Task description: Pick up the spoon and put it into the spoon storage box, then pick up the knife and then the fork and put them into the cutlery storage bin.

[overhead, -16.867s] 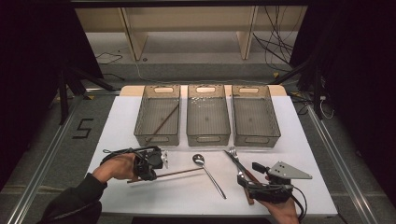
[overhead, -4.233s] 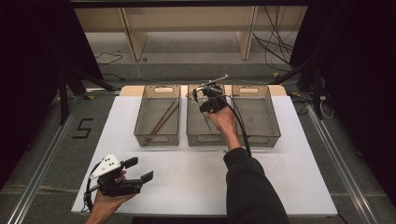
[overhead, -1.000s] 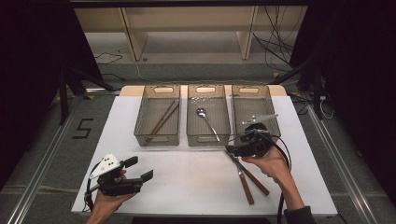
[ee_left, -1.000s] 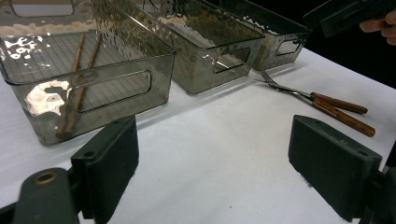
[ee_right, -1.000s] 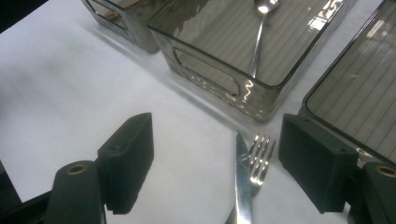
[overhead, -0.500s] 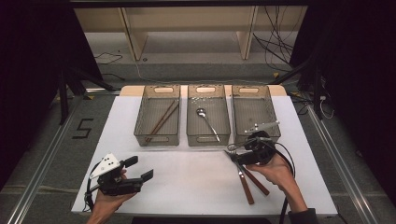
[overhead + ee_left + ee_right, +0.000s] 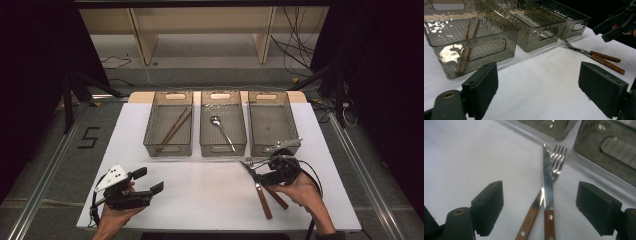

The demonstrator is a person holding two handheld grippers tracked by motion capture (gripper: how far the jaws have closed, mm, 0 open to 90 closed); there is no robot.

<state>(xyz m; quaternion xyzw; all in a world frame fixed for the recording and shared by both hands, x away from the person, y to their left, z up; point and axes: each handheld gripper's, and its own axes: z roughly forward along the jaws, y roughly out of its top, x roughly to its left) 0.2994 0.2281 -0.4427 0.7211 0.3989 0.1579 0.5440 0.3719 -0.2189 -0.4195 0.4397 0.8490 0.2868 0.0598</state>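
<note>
right gripper (image 7: 540, 205): jaws spread wide, have just been opening, nothing pinched; knife and fork lie between them, untouched
left gripper (image 7: 537, 92): jaws spread, empty, held off near the table's front-left edge
knife (image 7: 547, 195): flat on table (image 7: 200, 195), front of right bin, blade toward bins, wood handle toward the person
fork (image 7: 556, 163): under the knife, crossing it near the handles, tines just beside the blade tip
key relation: both long axes run straight ahead between the right jaws, so closing would catch the crossed necks, knife on top
nearer hand: right, directly over them; left well apart
bins (image 7: 274, 125): 3 in a row; chopsticks (image 7: 172, 129) left, spoon (image 7: 221, 131) middle, right one empty
likely step: lowering to pinch knife or fork
</note>
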